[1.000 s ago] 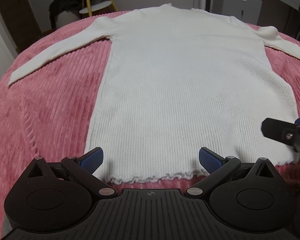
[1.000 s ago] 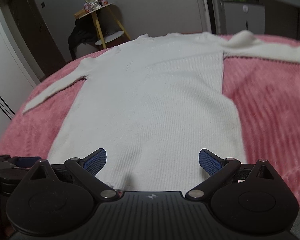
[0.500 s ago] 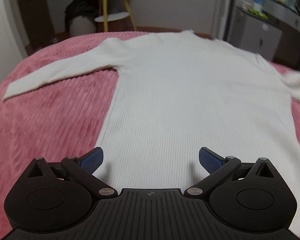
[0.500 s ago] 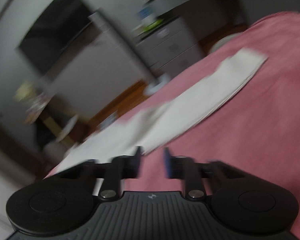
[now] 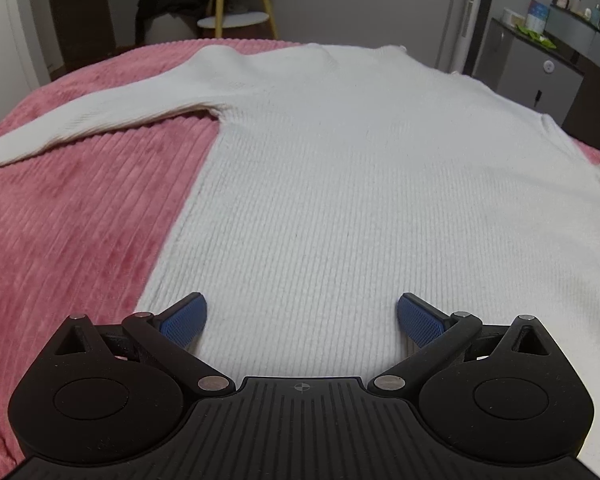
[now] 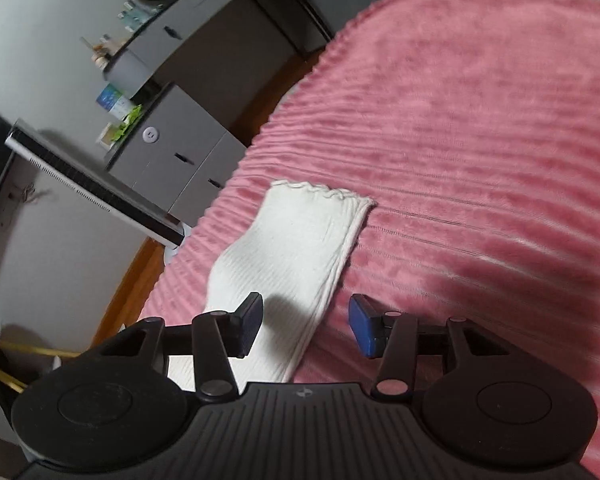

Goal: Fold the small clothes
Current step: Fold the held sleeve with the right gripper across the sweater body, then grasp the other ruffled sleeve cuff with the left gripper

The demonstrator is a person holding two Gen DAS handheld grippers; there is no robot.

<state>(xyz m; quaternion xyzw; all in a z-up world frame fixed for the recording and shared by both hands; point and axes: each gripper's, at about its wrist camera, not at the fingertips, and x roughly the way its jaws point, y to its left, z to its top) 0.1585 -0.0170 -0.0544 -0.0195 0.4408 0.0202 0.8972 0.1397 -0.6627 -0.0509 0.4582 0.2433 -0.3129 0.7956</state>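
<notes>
A white ribbed long-sleeve sweater (image 5: 360, 184) lies flat on a pink ribbed blanket (image 5: 80, 216). In the left wrist view its left sleeve (image 5: 96, 120) stretches out to the left. My left gripper (image 5: 302, 320) is open and empty, low over the sweater's body. In the right wrist view my right gripper (image 6: 306, 326) is open over the sweater's other sleeve (image 6: 300, 248). The sleeve's frilled cuff (image 6: 324, 192) lies ahead of the fingers. Nothing is held.
The pink blanket (image 6: 480, 140) spreads wide to the right of the sleeve. Grey cabinets (image 6: 172, 152) stand beyond the bed edge. A yellow-legged stool (image 5: 236, 20) with dark clothing stands behind the bed.
My left gripper moved forward from the hem to over the sweater's body. My right gripper swung right to the other sleeve, narrowed on the way and opened again.
</notes>
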